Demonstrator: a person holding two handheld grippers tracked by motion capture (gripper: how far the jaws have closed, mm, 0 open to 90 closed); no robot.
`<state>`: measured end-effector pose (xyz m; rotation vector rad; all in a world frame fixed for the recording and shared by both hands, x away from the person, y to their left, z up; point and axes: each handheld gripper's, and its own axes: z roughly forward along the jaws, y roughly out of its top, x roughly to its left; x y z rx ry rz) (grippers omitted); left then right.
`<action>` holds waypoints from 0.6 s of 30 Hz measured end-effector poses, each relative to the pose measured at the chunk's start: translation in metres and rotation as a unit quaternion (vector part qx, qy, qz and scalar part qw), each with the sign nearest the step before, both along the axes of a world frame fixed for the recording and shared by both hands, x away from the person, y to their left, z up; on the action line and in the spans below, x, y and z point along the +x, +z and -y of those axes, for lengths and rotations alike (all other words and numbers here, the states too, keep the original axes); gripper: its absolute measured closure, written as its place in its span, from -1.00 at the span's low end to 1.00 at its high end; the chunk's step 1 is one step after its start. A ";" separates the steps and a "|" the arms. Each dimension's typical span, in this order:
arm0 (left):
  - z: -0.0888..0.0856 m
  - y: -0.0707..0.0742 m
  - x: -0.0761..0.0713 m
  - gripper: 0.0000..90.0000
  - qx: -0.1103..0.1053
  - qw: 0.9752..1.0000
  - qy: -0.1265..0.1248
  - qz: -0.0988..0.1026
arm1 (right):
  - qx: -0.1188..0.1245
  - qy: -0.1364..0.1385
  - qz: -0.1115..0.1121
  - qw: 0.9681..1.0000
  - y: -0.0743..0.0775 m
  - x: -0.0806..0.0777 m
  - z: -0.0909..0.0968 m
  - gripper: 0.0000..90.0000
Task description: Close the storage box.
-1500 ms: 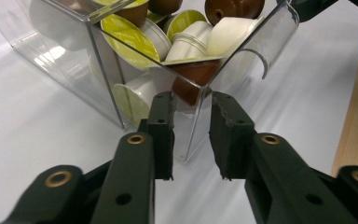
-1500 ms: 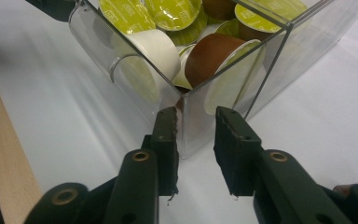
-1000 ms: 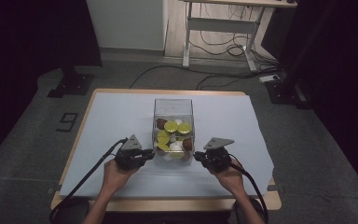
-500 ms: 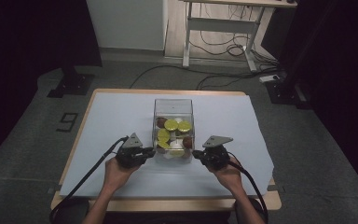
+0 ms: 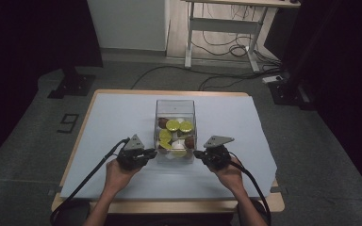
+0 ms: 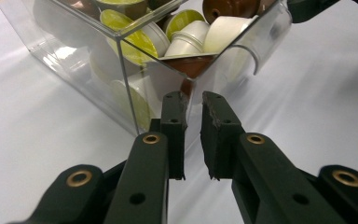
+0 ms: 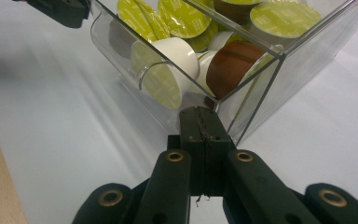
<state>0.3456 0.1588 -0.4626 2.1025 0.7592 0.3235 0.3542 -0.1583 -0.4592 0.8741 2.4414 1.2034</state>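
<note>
Two claws, one clear box of coffee capsules between them. Left claw [image 5: 147, 153]: jaws drawn nearly together with a slim gap, grasping nothing, tips just short of the box's near corner. Right claw [image 5: 199, 154]: jaws clenched flat on each other, empty, tips at the opposite near corner. Clear box [image 5: 175, 107]: stands on the tabletop [image 5: 122, 113], directly ahead of both claws, heaped with capsules [image 5: 172, 125]. Risk, as I judge it: if you push unevenly, the light box could skid or tip and spill capsules.

Clear glossy plastic box [image 6: 121, 51]; matt black pads [image 6: 214, 135], seemingly rubber.
</note>
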 end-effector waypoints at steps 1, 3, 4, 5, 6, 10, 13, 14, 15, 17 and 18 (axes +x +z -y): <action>0.000 0.000 -0.001 0.75 0.000 1.000 -0.002 0.000 | -0.001 -0.001 0.001 1.000 0.000 0.000 0.000 0.98; 0.000 0.001 -0.002 0.76 -0.007 1.000 -0.010 -0.002 | -0.001 -0.002 0.002 1.000 0.000 0.001 -0.001 0.98; 0.001 0.001 -0.003 0.76 -0.010 1.000 -0.011 -0.002 | 0.000 -0.003 0.002 1.000 -0.001 0.002 -0.001 0.98; 0.001 0.002 -0.003 0.76 -0.010 1.000 -0.013 -0.002 | -0.002 -0.004 0.003 1.000 -0.001 0.002 -0.001 0.98; 0.002 0.002 -0.002 0.76 -0.009 1.000 -0.013 -0.003 | -0.003 -0.006 0.004 1.000 -0.001 0.003 -0.001 0.98; 0.004 0.000 0.003 0.76 -0.006 1.000 -0.005 -0.004 | -0.005 -0.006 0.003 1.000 -0.001 0.006 -0.002 0.98; 0.005 -0.001 0.007 0.77 -0.010 1.000 -0.008 -0.007 | -0.010 -0.012 0.007 1.000 -0.001 0.006 -0.002 0.98; 0.005 -0.001 0.008 0.77 -0.009 1.000 -0.008 -0.007 | -0.009 -0.013 0.006 1.000 -0.001 0.007 -0.002 0.98; 0.006 -0.002 0.009 0.77 -0.008 1.000 -0.008 -0.007 | -0.008 -0.012 0.007 1.000 -0.001 0.008 -0.002 0.98; 0.007 -0.001 0.010 0.77 -0.008 1.000 -0.007 -0.006 | -0.009 -0.014 0.006 1.000 -0.001 0.009 -0.002 0.97; 0.007 -0.001 0.011 0.77 -0.009 1.000 -0.006 -0.005 | -0.010 -0.015 0.007 1.000 -0.001 0.010 -0.002 0.97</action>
